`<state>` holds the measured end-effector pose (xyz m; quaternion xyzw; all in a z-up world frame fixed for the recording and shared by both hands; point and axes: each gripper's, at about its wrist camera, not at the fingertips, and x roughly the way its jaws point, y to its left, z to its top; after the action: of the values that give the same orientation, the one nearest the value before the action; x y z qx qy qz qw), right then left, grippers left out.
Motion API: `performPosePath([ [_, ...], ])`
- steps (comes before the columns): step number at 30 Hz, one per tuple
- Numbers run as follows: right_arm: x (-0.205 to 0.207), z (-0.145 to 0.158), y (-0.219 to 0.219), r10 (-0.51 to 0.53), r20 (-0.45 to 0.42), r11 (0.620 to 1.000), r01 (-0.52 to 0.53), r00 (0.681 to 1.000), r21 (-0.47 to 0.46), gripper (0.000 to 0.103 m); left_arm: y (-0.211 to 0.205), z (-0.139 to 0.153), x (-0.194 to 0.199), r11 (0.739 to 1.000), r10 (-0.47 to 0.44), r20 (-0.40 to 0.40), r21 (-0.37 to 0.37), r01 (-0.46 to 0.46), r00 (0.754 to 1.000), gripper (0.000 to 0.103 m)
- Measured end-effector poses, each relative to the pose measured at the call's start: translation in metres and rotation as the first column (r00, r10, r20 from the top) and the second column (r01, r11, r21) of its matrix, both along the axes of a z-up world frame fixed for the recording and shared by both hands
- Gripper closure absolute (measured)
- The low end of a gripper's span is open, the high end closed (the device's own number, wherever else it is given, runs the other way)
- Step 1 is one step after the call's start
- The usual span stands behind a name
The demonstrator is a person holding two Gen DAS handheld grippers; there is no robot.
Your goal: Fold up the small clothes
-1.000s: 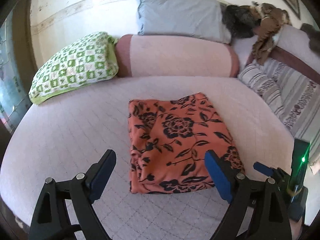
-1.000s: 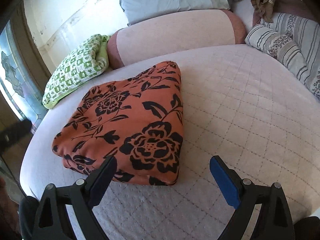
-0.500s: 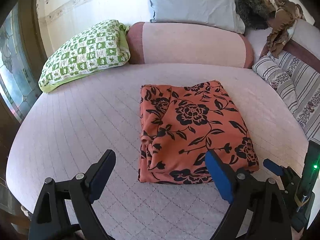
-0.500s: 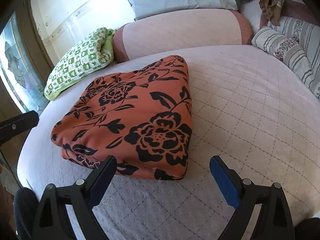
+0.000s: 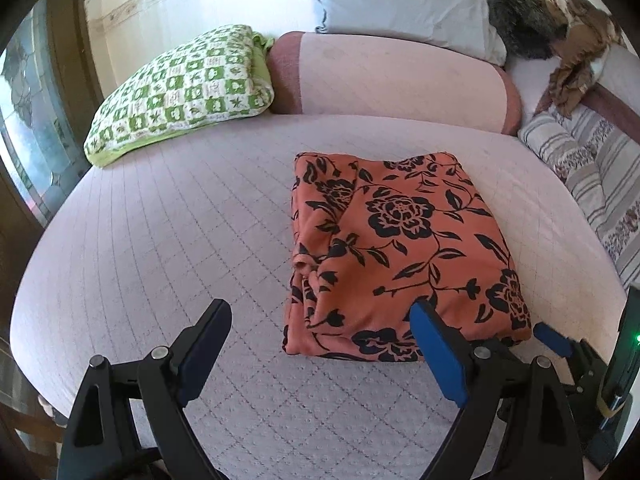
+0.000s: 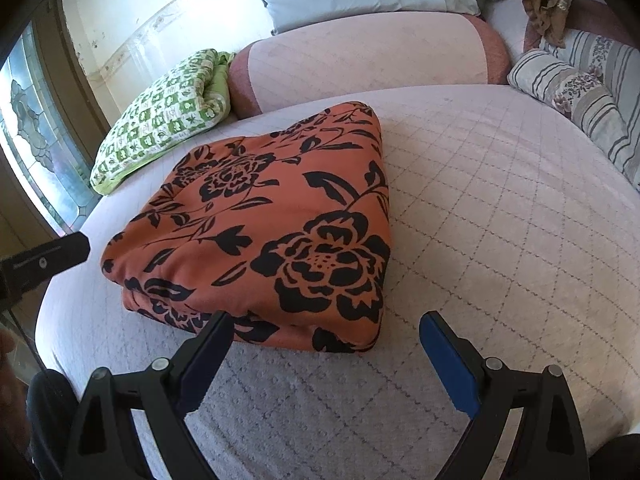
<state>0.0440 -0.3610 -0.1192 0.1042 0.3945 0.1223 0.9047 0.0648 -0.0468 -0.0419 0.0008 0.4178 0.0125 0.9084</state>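
An orange garment with black flowers lies folded into a thick rectangle on the pink quilted bed. In the right wrist view the same garment lies just beyond the fingers. My left gripper is open and empty, above the bed near the garment's front edge. My right gripper is open and empty at the garment's near right corner. The right gripper's blue fingertip shows at the right of the left wrist view. The left gripper's black finger shows at the left of the right wrist view.
A green-and-white checked pillow lies at the back left. A long pink bolster and a pale blue pillow lie behind the garment. Striped cushions line the right side. A window is at the left.
Both grippers have pulled back and risen slightly from the folded garment, staying open. The garment lies still and now shows farther from the fingers.
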Motion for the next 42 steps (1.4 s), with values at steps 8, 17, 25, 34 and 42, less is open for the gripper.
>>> performPosePath([
  [8, 0.004, -0.009, -0.003, -0.013, -0.041, 1.0, 0.013, 0.999, 0.017, 0.007, -0.004, 0.01, -0.005, 0.997, -0.067, 0.079, -0.029, 0.069, 0.995, 0.013],
  [17, 0.006, -0.012, -0.004, -0.02, -0.053, 1.0, 0.021, 0.998, 0.022, 0.008, -0.012, -0.003, 0.0, 0.993, -0.107, 0.0, -0.042, 0.107, 0.994, 0.013],
  [25, 0.005, -0.011, -0.004, -0.019, -0.05, 1.0, 0.02, 0.999, 0.018, 0.008, -0.011, 0.001, 0.001, 0.99, -0.118, -0.005, -0.079, 0.118, 0.993, 0.012],
  [34, 0.002, -0.011, -0.003, -0.022, -0.046, 1.0, 0.023, 0.999, 0.005, 0.008, -0.003, 0.015, -0.004, 0.993, -0.081, 0.033, -0.089, 0.083, 0.996, 0.012],
  [42, -0.001, -0.003, -0.003, -0.024, -0.016, 1.0, 0.024, 1.0, -0.012, 0.008, -0.006, 0.021, -0.004, 0.991, -0.081, 0.048, -0.1, 0.085, 0.996, 0.012],
])
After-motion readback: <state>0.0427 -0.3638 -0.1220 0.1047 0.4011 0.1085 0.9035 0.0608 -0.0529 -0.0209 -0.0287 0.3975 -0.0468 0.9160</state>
